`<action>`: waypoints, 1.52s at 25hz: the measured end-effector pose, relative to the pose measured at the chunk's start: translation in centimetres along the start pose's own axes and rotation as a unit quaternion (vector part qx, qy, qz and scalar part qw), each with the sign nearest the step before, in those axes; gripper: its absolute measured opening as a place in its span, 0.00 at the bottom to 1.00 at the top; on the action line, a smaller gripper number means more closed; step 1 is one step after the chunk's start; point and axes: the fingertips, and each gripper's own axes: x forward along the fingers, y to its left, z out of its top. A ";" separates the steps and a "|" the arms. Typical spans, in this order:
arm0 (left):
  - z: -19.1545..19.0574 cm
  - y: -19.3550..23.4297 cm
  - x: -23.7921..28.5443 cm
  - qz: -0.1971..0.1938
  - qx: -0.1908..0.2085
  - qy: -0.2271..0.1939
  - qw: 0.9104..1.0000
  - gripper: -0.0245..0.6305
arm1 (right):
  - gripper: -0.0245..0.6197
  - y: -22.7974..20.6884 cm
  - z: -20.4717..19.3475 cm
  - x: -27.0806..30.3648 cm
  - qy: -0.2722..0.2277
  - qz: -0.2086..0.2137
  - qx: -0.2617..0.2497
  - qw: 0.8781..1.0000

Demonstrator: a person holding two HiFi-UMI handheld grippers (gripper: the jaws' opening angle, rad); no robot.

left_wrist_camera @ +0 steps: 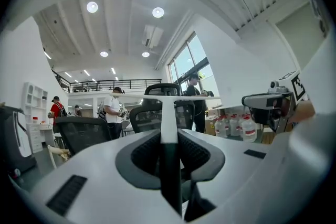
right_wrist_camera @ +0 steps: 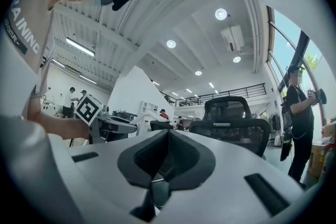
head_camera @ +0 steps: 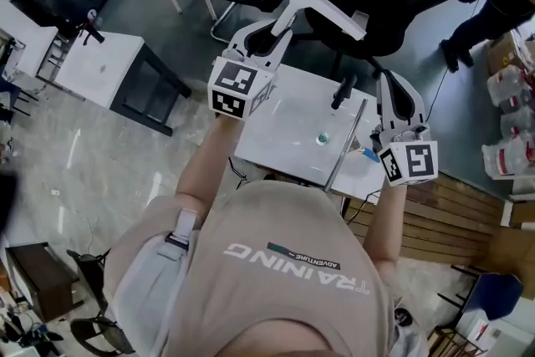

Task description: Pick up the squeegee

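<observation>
Left tongs (head_camera: 281,24) gripping squeegee (head_camera: 322,5), right tongs (right_wrist_camera: 168,136) — closed

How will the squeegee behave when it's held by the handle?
The squeegee is likely stiff: its long blade looks straight, no sag. Probably light, since the left gripper holds it by the thin handle alone. The wide blade might twist in the grip.

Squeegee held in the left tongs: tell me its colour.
The squeegee is white; the head view shows it best.

Teal speck (head_camera: 321,138) on white table (head_camera: 288,117) too small for a name; table's near edge behind the person (head_camera: 284,263).
</observation>
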 end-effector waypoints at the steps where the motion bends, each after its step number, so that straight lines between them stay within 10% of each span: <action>1: 0.3 -0.2 0.0 -0.002 0.000 -0.003 1.000 0.19 | 0.09 0.0 0.1 -0.1 -0.001 0.000 -0.001 1.000; 38: 0.9 -2.1 -0.3 -0.033 -0.009 -0.022 0.999 0.19 | 0.09 -0.7 0.0 -2.4 0.008 -0.047 -0.001 0.999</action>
